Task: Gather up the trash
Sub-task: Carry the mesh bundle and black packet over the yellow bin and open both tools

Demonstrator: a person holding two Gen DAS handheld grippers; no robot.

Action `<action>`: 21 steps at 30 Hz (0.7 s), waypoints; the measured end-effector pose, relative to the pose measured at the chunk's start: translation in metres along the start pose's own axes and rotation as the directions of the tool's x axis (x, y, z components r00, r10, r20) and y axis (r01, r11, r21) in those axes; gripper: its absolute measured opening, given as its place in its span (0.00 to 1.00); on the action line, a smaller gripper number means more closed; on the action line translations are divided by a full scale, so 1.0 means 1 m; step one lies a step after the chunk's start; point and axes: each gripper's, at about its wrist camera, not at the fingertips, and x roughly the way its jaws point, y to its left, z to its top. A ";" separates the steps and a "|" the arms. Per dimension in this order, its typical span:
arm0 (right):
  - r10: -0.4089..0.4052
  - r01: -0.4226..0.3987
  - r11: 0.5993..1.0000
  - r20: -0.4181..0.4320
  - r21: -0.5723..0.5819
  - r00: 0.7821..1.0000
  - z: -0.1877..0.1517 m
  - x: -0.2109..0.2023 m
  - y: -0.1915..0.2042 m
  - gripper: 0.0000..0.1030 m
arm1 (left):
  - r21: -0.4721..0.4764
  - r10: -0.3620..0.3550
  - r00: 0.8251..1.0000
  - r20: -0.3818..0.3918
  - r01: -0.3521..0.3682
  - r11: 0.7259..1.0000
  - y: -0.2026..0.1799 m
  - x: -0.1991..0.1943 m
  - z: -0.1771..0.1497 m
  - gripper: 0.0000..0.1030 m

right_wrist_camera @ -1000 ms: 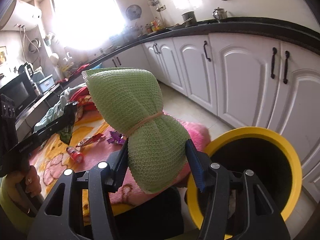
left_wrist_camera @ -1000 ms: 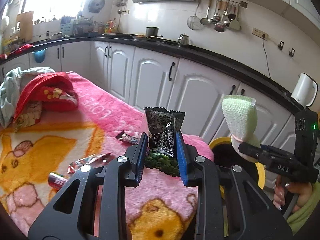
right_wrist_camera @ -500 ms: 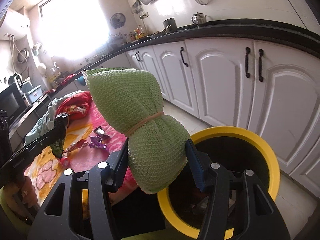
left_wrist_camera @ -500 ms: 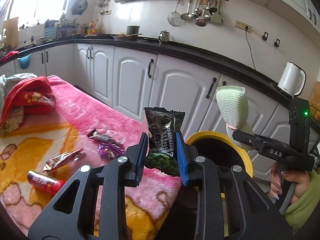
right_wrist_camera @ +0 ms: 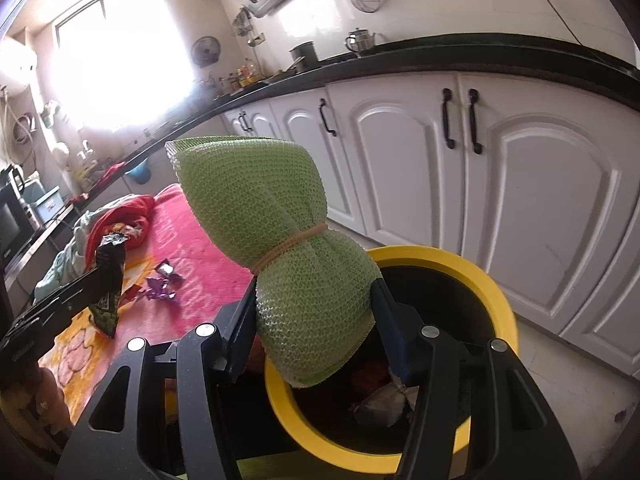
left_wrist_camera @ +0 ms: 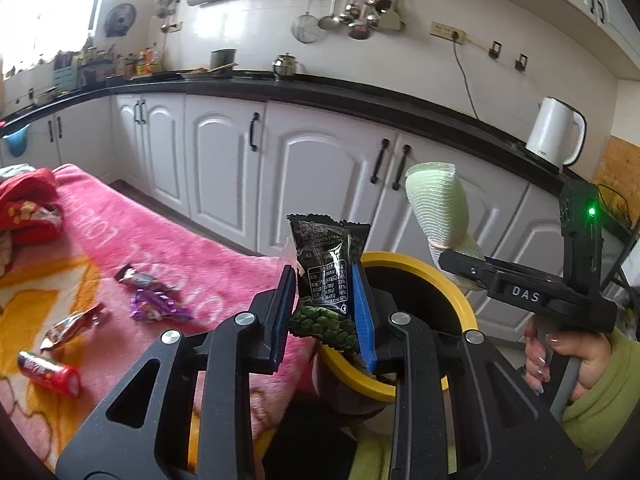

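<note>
My left gripper (left_wrist_camera: 325, 306) is shut on a black snack packet (left_wrist_camera: 326, 276) with green peas printed on it, held above the near rim of the yellow bin (left_wrist_camera: 424, 268). My right gripper (right_wrist_camera: 314, 318) is shut on a green foam net (right_wrist_camera: 280, 240) tied with a rubber band, held over the yellow bin (right_wrist_camera: 504, 308), which has some trash inside. The net also shows in the left wrist view (left_wrist_camera: 438, 212), and the packet in the right wrist view (right_wrist_camera: 107, 280). Loose wrappers lie on the pink blanket: a purple one (left_wrist_camera: 154, 306), a silver-red one (left_wrist_camera: 72, 326) and a red one (left_wrist_camera: 48, 372).
The pink cartoon blanket (left_wrist_camera: 168, 248) covers a table left of the bin. Red clothing (left_wrist_camera: 28, 204) is piled at its far end. White cabinets (left_wrist_camera: 320, 176) under a black counter run behind. A white kettle (left_wrist_camera: 554, 132) stands on the counter at right.
Both grippers have moved right, off the blanket towards the yellow bin, still holding the packet and the net. The bin now sits right under both.
</note>
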 end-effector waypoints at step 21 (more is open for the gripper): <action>-0.099 0.099 0.982 -0.009 0.158 0.995 -0.022 -0.004 -0.076 0.51 | 0.090 -0.069 0.991 -0.111 0.079 0.993 -0.053 0.068 -0.011 0.21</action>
